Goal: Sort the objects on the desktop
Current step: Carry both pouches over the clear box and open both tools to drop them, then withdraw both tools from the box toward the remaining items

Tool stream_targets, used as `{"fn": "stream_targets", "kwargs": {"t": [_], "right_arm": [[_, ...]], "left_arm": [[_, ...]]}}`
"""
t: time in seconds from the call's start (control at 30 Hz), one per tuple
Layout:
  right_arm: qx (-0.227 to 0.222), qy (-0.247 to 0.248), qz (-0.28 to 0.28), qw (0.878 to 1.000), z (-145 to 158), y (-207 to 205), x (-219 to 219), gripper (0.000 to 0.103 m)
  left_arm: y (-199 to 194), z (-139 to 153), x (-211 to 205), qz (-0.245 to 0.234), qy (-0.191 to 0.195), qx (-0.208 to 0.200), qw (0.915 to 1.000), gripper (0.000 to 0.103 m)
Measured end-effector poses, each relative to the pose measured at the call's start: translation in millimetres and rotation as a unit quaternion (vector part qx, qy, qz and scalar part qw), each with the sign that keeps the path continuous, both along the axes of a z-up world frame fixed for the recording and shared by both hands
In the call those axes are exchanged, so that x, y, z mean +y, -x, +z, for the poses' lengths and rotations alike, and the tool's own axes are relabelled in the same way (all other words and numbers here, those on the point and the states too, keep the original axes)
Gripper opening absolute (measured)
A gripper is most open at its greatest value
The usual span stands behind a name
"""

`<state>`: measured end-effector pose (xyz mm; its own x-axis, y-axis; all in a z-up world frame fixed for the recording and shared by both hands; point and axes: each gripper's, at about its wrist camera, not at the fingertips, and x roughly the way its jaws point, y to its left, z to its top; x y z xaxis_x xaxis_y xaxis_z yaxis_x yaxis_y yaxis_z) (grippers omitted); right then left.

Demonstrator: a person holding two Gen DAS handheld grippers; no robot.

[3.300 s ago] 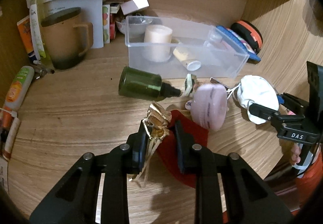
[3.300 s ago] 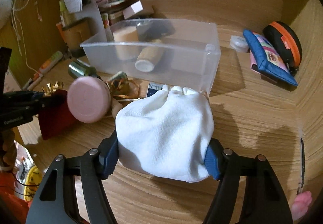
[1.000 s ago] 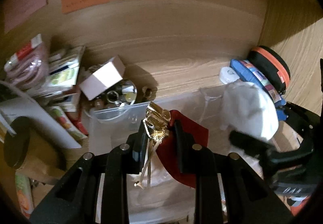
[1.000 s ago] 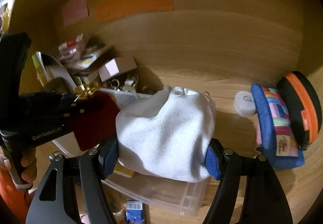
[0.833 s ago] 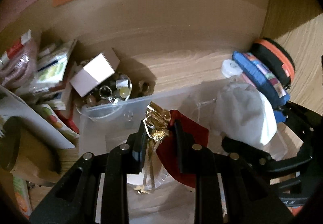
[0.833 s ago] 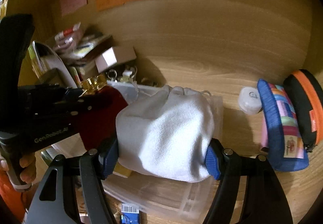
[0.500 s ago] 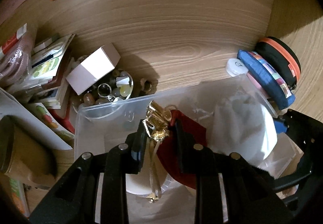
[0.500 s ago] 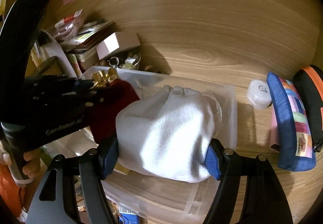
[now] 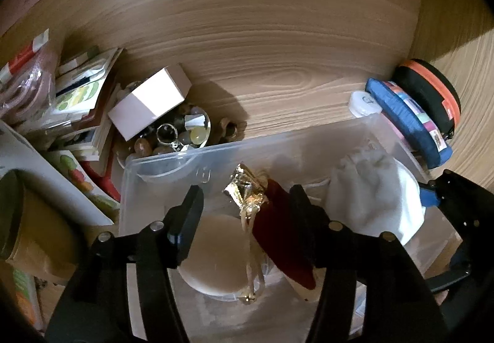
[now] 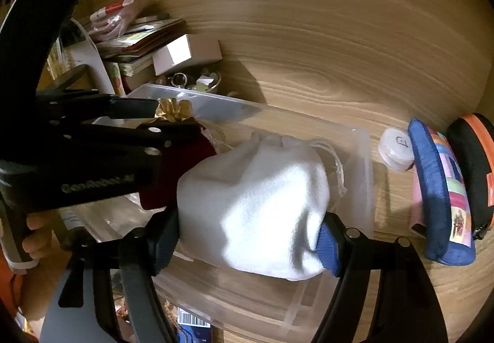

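My left gripper (image 9: 247,213) jaws are opening, dropping the red pouch (image 9: 284,238) into the clear bin (image 9: 308,139); at three o'clock my right gripper (image 10: 250,225) still squeezes the white pouch (image 10: 256,204), jaws easing.

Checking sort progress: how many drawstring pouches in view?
2. The red pouch with the gold bow hangs over the clear bin between the left gripper's opening jaws. The white pouch sits between the right gripper's opening pads. Others may be hidden.
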<state>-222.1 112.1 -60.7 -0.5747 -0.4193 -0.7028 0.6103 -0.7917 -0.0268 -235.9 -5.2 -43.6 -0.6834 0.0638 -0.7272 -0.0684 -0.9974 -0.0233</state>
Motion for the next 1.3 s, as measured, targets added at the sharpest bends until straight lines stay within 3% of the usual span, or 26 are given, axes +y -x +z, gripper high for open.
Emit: {"fn": "stream_targets", "kwargs": {"t": [0.17,0.33,0.63,0.83,1.07,1.3], "right_arm": [[-0.003,0.005,0.002,1.000,2,-1,2,0.073],[-0.008,0.009,0.001,1.000,2,-2,2,0.074],[-0.001,0.023,-0.011,1.000,11,-6,7,0.077],[0.042,0.052,-0.019,0.998,29,-15,19,0.094],[0.053,0.061,-0.024,0.996,31,-16,20,0.096],[0.060,0.072,-0.010,0.996,38,-22,22,0.096]], "left_arm": [[-7,6,-4,-0.001,-0.014,0.007,0.9999,0.061],[-16,16,-6,0.002,-0.017,0.028,0.9995,0.073],[-20,25,-13,0.011,-0.027,0.035,0.9990,0.075],[-30,33,-16,0.022,-0.028,0.042,0.9985,0.076],[-57,42,-27,0.035,-0.031,0.048,0.9978,0.084],[-99,49,-43,0.054,-0.010,0.054,0.9970,0.091]]}}
